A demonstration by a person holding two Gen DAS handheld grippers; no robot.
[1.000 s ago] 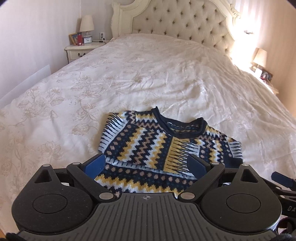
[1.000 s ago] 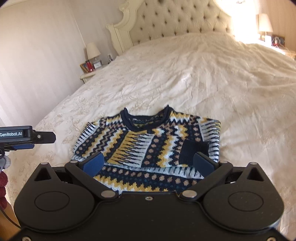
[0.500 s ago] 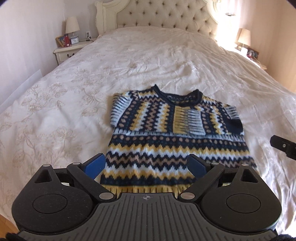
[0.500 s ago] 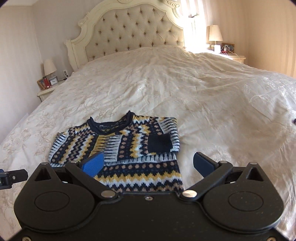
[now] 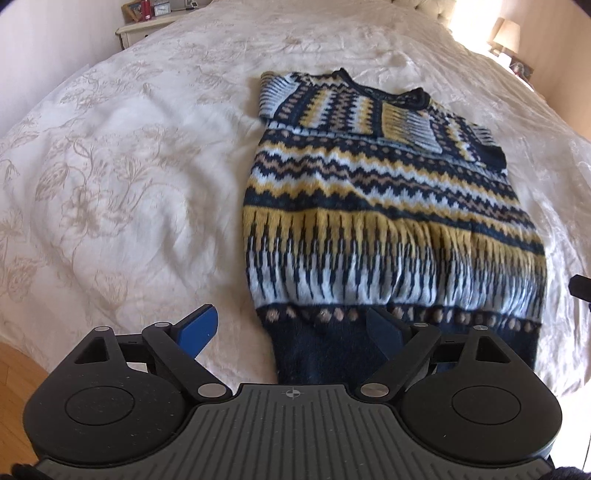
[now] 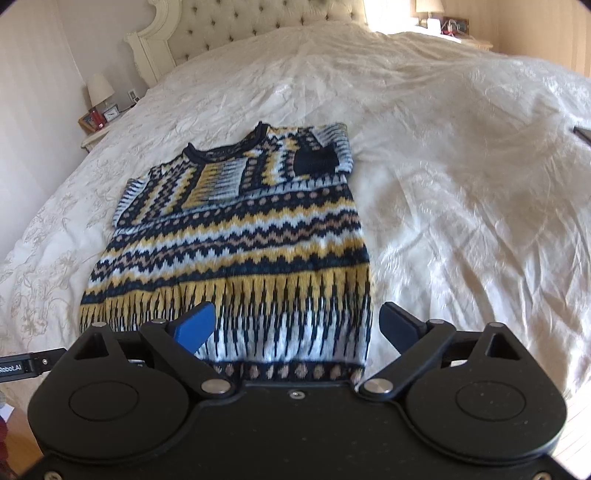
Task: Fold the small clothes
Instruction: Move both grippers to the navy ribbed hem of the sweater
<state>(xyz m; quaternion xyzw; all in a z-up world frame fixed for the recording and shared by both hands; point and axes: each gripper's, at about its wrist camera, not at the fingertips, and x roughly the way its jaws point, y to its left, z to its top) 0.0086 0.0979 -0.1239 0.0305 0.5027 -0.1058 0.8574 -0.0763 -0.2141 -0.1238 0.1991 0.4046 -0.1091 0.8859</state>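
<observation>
A navy, yellow and white patterned knit sweater (image 5: 391,206) lies flat on the cream bedspread (image 5: 118,166), sleeves folded in across the chest, neck away from me, dark hem nearest me. It also shows in the right wrist view (image 6: 236,243). My left gripper (image 5: 291,332) is open and empty, straddling the hem's left corner from just above. My right gripper (image 6: 299,325) is open and empty, over the hem's right part. The right one's tip (image 5: 580,288) pokes in at the left view's right edge.
The bed's tufted headboard (image 6: 229,33) is far behind. A nightstand (image 6: 99,125) with lamp and clock stands left of the bed, another nightstand (image 6: 454,31) with a lamp on the right. Wooden floor (image 5: 18,358) shows below the bed's near edge.
Both grippers pulled back toward the foot of the bed and tilted down. The sweater's lower body and dark hem have come into view. Both grippers stayed open.
</observation>
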